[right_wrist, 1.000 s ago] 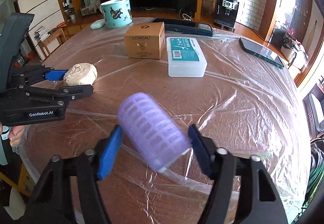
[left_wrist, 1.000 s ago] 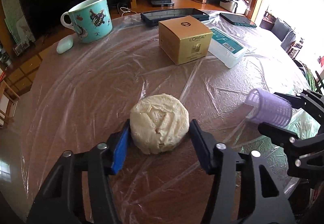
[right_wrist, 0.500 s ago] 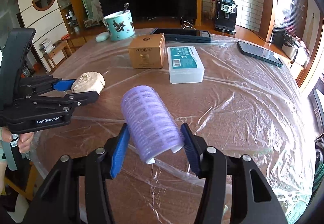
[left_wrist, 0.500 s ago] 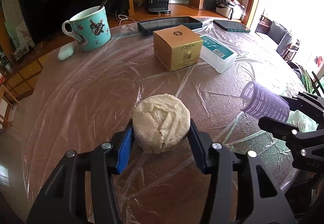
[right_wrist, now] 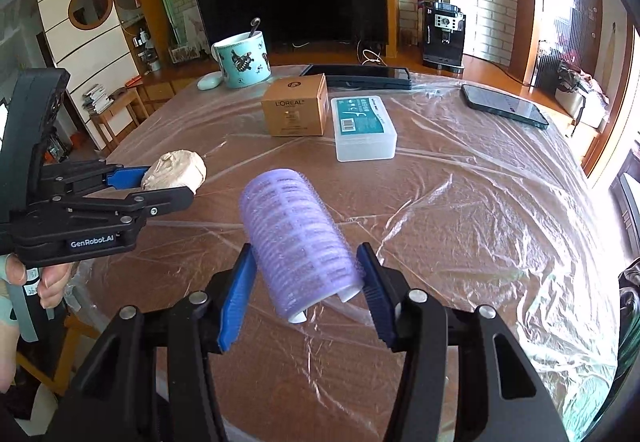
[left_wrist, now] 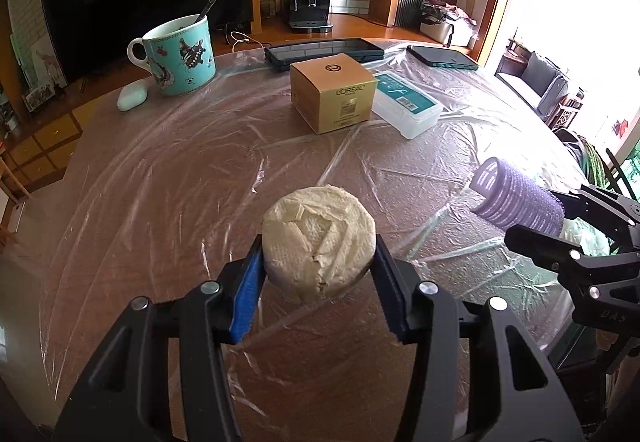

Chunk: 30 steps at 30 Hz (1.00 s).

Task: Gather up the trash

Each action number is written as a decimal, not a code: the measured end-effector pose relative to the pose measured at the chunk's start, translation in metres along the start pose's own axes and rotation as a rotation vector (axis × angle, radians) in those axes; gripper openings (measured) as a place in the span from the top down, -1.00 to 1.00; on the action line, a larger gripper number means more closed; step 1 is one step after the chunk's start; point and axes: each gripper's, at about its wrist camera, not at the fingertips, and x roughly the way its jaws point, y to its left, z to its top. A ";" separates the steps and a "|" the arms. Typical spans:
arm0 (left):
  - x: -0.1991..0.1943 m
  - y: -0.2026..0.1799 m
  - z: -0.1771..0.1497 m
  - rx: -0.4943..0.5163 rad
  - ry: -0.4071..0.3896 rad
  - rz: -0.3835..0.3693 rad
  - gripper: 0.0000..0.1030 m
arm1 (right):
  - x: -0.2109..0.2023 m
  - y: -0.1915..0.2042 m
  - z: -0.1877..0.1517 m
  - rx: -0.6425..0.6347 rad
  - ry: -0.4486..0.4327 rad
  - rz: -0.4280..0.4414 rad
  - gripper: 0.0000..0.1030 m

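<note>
Left gripper [left_wrist: 319, 266], lower centre of its view, pinches the crumpled tissue wad [left_wrist: 319, 241]; a soft wad could slip. Right gripper [right_wrist: 303, 278] clamps the purple hair roller [right_wrist: 296, 238] near one end; it could pivot loose.

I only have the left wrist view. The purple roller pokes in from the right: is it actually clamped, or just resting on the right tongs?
Observer: Clamped. Both blue pads of the right tongs press the sides of the purple roller.
Operator: And what is behind the left tongs?
Observer: A bare hand grips the handle of the left tongs, which are shut on the paper wad.
</note>
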 end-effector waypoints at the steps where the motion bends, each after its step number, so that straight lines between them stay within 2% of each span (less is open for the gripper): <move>1: -0.003 -0.002 -0.002 0.003 -0.003 -0.002 -0.01 | -0.003 0.000 -0.002 0.001 -0.003 0.002 0.01; 15: -0.036 -0.021 -0.027 0.018 -0.044 -0.033 -0.01 | -0.034 0.006 -0.025 -0.010 -0.034 0.015 0.01; 30: -0.058 -0.034 -0.061 0.031 -0.036 -0.060 -0.01 | -0.059 0.014 -0.051 -0.034 -0.033 0.031 0.00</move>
